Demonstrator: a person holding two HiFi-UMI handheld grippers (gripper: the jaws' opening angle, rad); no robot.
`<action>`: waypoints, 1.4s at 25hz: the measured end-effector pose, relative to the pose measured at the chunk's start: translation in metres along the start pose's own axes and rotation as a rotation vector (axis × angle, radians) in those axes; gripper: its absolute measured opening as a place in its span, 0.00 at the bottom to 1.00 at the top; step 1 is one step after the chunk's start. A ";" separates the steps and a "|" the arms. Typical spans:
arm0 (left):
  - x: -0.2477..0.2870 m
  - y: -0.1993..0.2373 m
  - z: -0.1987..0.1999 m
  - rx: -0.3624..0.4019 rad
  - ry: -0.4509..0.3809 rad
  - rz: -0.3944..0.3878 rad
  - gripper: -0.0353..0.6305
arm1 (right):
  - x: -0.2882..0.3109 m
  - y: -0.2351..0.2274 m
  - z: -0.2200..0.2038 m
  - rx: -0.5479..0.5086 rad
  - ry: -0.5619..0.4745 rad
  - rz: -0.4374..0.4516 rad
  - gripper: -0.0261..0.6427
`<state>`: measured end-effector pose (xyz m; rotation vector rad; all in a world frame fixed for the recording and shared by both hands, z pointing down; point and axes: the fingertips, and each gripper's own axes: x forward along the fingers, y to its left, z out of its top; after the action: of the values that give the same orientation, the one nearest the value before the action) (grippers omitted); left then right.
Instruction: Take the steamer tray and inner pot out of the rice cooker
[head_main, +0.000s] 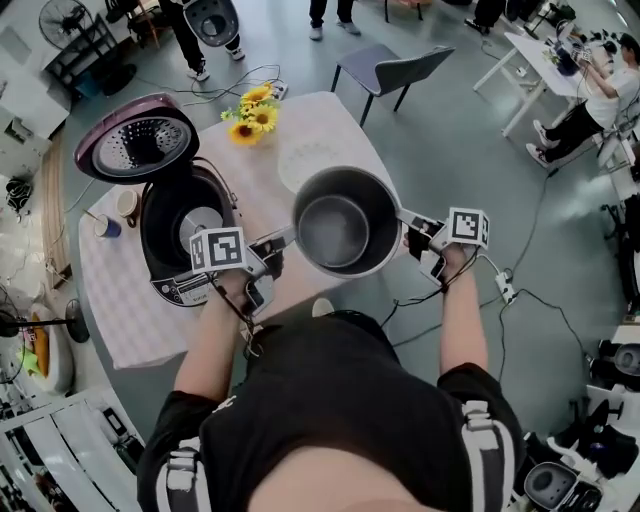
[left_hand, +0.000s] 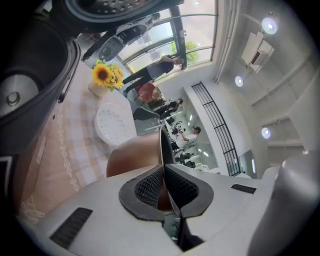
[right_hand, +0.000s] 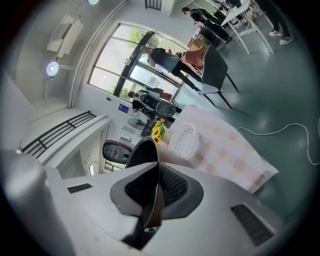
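- Inner pot (head_main: 335, 225) hangs over the desk (head_main: 130, 320) edge, at 3 o'clock from the open rice cooker (head_main: 180, 235).
- Left gripper (head_main: 288, 240) jaws pinch the pot's rim at 9 o'clock; right gripper (head_main: 407, 224) jaws pinch it at 3 o'clock.
- Steamer tray (head_main: 290, 160) lies on the desk at 12 o'clock from the pot, near the sunflowers (head_main: 255, 110).

Bright even daylight from windows (right_hand: 125, 55); ceiling spots (left_hand: 269, 24) glare; strong fisheye warp, dark vignette corners.
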<state>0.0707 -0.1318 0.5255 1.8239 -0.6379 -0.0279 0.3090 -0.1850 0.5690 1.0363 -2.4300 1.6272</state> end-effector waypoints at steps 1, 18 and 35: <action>0.003 0.005 -0.004 -0.022 -0.001 -0.005 0.07 | 0.001 -0.009 -0.004 0.007 0.014 -0.023 0.05; 0.030 0.091 -0.037 -0.128 0.003 0.164 0.07 | 0.040 -0.067 -0.047 0.068 0.116 -0.171 0.06; 0.027 0.122 -0.033 0.001 0.035 0.286 0.07 | 0.056 -0.062 -0.047 -0.045 0.104 -0.230 0.06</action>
<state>0.0548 -0.1403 0.6532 1.7148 -0.8673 0.1948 0.2840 -0.1878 0.6621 1.1453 -2.1796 1.5054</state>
